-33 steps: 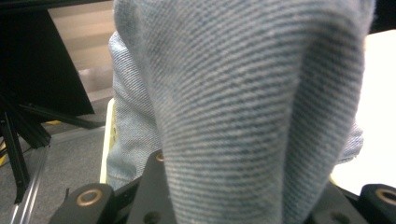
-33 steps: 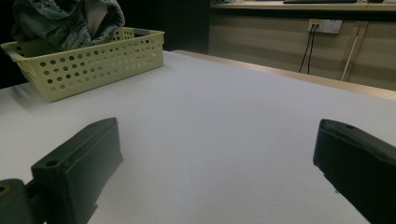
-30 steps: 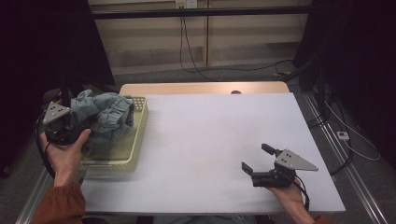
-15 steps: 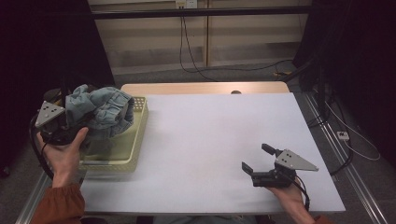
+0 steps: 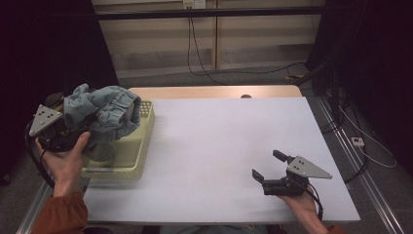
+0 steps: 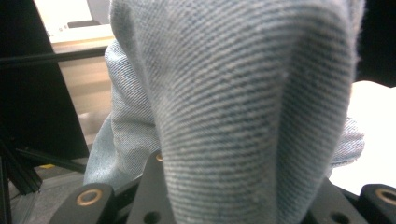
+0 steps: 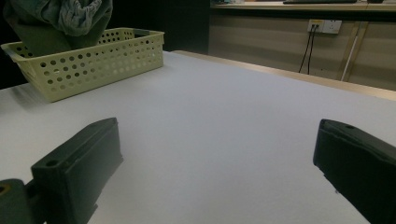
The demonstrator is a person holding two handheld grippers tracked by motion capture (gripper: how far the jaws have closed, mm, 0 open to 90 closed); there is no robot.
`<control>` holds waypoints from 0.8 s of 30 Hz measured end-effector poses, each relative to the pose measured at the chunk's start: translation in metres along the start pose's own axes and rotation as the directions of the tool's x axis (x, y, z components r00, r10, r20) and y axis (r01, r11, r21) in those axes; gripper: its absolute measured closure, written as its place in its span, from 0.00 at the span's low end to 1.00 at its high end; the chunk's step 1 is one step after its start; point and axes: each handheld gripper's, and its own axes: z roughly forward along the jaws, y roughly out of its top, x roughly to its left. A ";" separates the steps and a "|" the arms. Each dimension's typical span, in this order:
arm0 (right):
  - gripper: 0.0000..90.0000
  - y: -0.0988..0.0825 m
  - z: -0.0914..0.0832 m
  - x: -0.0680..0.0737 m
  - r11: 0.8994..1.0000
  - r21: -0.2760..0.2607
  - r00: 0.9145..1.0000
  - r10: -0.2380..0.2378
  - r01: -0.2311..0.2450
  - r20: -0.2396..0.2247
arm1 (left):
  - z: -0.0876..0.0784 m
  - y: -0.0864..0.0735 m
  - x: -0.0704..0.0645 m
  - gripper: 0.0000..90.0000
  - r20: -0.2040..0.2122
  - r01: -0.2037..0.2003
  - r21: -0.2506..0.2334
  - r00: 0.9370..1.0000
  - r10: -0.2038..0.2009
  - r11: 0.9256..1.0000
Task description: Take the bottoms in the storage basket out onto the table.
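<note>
A light blue denim garment [image 5: 104, 109] hangs bunched above the pale yellow perforated basket [image 5: 132, 161] at the table's left edge. My left gripper [image 5: 78, 126] is shut on it, and the cloth hides the fingertips. In the left gripper view the denim [image 6: 243, 107] sits right between the jaws. My right gripper [image 5: 267, 165] rests low at the table's front right, open, with nothing between its jaws. The right gripper view looks between the two open jaws of my right gripper [image 7: 217, 133] across the table toward the basket [image 7: 88, 65] and the lifted denim [image 7: 60, 14].
A dull green cloth [image 5: 100, 151] lies in the basket under the denim. The white table top [image 5: 219, 141] stretches between the basket and the right gripper. A wooden strip [image 5: 214, 91] edges the far side, and cables run along the floor beyond.
The denim garment has risen out of the basket, from lying spread over it to hanging bunched above it. The left hand has shifted slightly. The right gripper has stayed put.
</note>
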 end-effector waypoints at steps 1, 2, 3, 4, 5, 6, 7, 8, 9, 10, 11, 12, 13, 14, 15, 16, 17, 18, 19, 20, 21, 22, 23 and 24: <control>0.01 0.000 0.000 0.000 1.000 0.000 1.000 0.000 0.000 0.001 | -0.001 0.001 0.000 0.80 0.000 -0.001 -0.003 1.000 0.001 1.000; 0.01 0.000 0.000 0.000 1.000 0.000 1.000 -0.001 0.001 0.001 | -0.001 0.001 0.000 0.80 0.003 0.001 -0.012 1.000 -0.001 1.000; 0.01 0.000 0.000 0.000 1.000 0.000 1.000 0.000 0.000 0.001 | -0.001 0.001 0.000 0.80 0.005 -0.002 -0.009 1.000 0.002 1.000; 0.01 0.000 0.000 0.000 1.000 0.000 1.000 0.000 0.000 0.001 | -0.002 0.002 -0.001 0.80 0.004 -0.002 -0.011 1.000 0.002 1.000; 0.01 0.000 0.000 0.000 1.000 0.000 1.000 0.000 0.000 0.001 | -0.002 0.002 -0.001 0.80 0.005 0.000 -0.018 1.000 0.000 1.000; 0.01 0.000 0.000 0.000 1.000 0.001 1.000 -0.001 0.001 0.000 | -0.002 0.003 -0.001 0.80 0.007 0.002 -0.020 1.000 -0.002 1.000; 0.01 0.000 0.000 0.000 1.000 0.000 1.000 0.000 0.000 0.002 | -0.002 0.003 -0.002 0.80 0.007 0.000 -0.025 1.000 0.000 1.000; 0.01 0.000 0.000 0.000 1.000 0.000 1.000 0.000 0.000 0.002 | -0.003 0.003 -0.002 0.80 0.008 -0.002 -0.027 1.000 0.002 1.000; 0.01 0.000 0.000 0.000 1.000 0.000 1.000 0.000 0.000 0.001 | -0.003 0.004 -0.002 0.80 0.007 -0.003 -0.029 1.000 0.003 1.000; 0.01 0.000 0.000 0.000 1.000 0.000 1.000 -0.001 0.001 0.001 | -0.004 0.004 -0.003 0.80 0.007 -0.002 -0.034 1.000 0.002 0.999; 0.01 0.000 0.000 0.000 1.000 0.000 1.000 -0.001 0.001 0.001 | -0.005 0.005 -0.003 0.80 0.006 -0.001 -0.037 1.000 0.002 0.999; 0.01 0.000 0.000 0.000 1.000 0.000 1.000 -0.001 0.001 0.001 | -0.005 0.006 -0.003 0.80 0.007 -0.006 -0.037 1.000 0.006 0.999; 0.01 0.000 0.000 0.000 1.000 0.000 1.000 -0.001 0.001 0.001 | -0.006 0.007 -0.003 0.80 0.006 0.000 -0.042 1.000 0.001 0.999; 0.01 0.000 0.000 0.000 1.000 0.000 1.000 -0.001 0.001 0.002 | -0.007 0.007 -0.003 0.80 0.007 0.000 -0.048 1.000 0.001 0.999; 0.01 0.000 0.000 0.000 1.000 0.000 1.000 0.001 -0.001 0.004 | -0.007 0.008 -0.003 0.80 0.008 -0.002 -0.048 1.000 0.003 0.999; 0.01 0.000 0.000 0.000 1.000 0.000 1.000 0.001 -0.001 0.004 | -0.008 0.009 -0.003 0.80 0.006 -0.002 -0.050 1.000 0.002 0.999; 0.01 0.000 0.000 0.000 1.000 0.001 1.000 0.001 -0.001 0.003 | -0.008 0.009 -0.003 0.80 0.008 0.001 -0.055 1.000 0.000 0.998; 0.01 0.000 0.000 0.000 1.000 0.001 1.000 0.000 0.000 0.003 | -0.009 0.010 -0.004 0.80 0.007 0.001 -0.056 1.000 0.000 0.998; 0.01 0.000 0.000 0.000 1.000 0.000 1.000 -0.001 0.001 0.001 | -0.009 0.010 -0.004 0.80 0.006 -0.001 -0.059 1.000 0.001 0.998; 0.01 0.000 0.000 0.000 1.000 0.000 1.000 -0.001 0.001 0.001 | -0.009 0.011 -0.004 0.80 0.010 0.001 -0.060 1.000 0.000 0.998; 0.01 0.000 0.000 0.000 1.000 0.000 1.000 -0.001 0.001 0.002 | -0.009 0.011 -0.005 0.80 0.010 0.001 -0.060 1.000 -0.001 0.998; 0.01 0.000 0.000 0.000 1.000 0.001 1.000 -0.001 0.001 0.002 | -0.010 0.012 -0.005 0.80 0.011 -0.001 -0.062 1.000 0.002 0.998; 0.01 0.000 0.000 0.000 1.000 0.001 1.000 0.000 0.000 0.003 | -0.010 0.013 -0.005 0.80 0.010 0.000 -0.065 1.000 0.001 0.998; 0.01 0.000 0.000 0.000 1.000 0.000 1.000 0.000 0.000 0.003 | -0.011 0.013 -0.006 0.80 0.011 0.000 -0.068 1.000 0.001 0.998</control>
